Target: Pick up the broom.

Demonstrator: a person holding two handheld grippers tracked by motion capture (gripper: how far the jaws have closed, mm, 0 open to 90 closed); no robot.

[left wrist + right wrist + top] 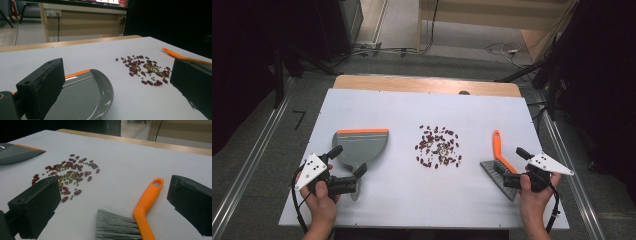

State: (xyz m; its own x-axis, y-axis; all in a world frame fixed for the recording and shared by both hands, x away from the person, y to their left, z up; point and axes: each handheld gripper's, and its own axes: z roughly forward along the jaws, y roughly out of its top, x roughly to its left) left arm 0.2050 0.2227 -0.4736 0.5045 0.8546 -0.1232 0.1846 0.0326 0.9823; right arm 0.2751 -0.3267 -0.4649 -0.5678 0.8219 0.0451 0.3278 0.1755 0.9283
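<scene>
The brush (501,162) lies at the lower right of the tabletop (402,195), the dustpan (359,146) at lower left, the beans (438,146) scattered between them. Both grippers' fingers are spread wide, grasping nothing. The right gripper (512,179) should be closed squarely on the orange handle (147,202), the left gripper (353,179) on the dustpan's stub

A: Where did things sit on the table (377,200)?
B: Beans (438,146) lay mid-table, dustpan (361,145) to their left, brush (500,162) to their right.
A: Grippers?
B: Left gripper (348,169) at the dustpan's near edge, right gripper (516,165) at the brush's near end.
</scene>
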